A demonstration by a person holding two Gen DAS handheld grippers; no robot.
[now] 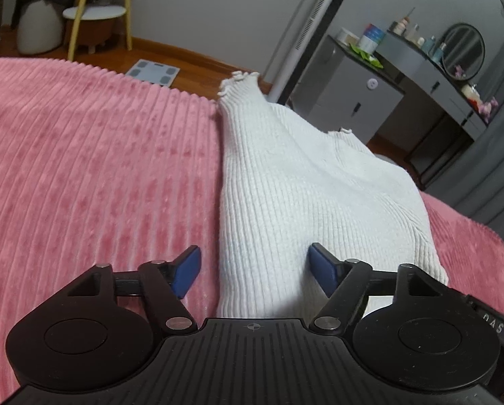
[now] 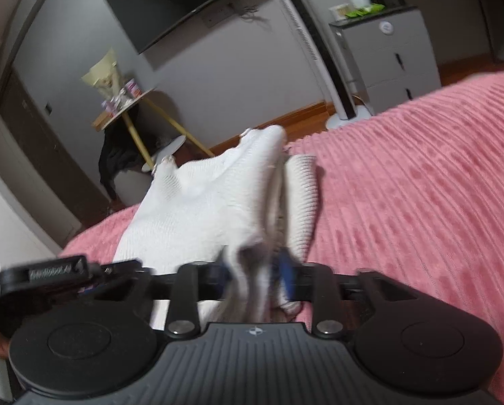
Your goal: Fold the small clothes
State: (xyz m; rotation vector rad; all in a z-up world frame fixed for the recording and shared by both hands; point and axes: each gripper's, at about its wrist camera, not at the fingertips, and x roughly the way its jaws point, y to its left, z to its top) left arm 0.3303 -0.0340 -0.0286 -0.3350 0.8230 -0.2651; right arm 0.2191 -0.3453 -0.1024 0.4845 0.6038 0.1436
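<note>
A white ribbed knit garment (image 1: 306,182) lies folded lengthwise on the pink ribbed bedspread (image 1: 93,168). My left gripper (image 1: 254,271) is open, its blue pads (image 1: 188,270) straddling the garment's near end just above it. In the right wrist view my right gripper (image 2: 257,270) is shut on a bunched fold of the same white garment (image 2: 211,202), lifting its near edge off the bedspread (image 2: 420,185); the view is blurred.
The bed edge runs along the far side. Beyond it are a wooden floor with a bathroom scale (image 1: 152,71), a yellow-legged side table (image 2: 130,111), a white standing fan pole (image 1: 306,30) and grey drawers with a dresser (image 1: 380,81).
</note>
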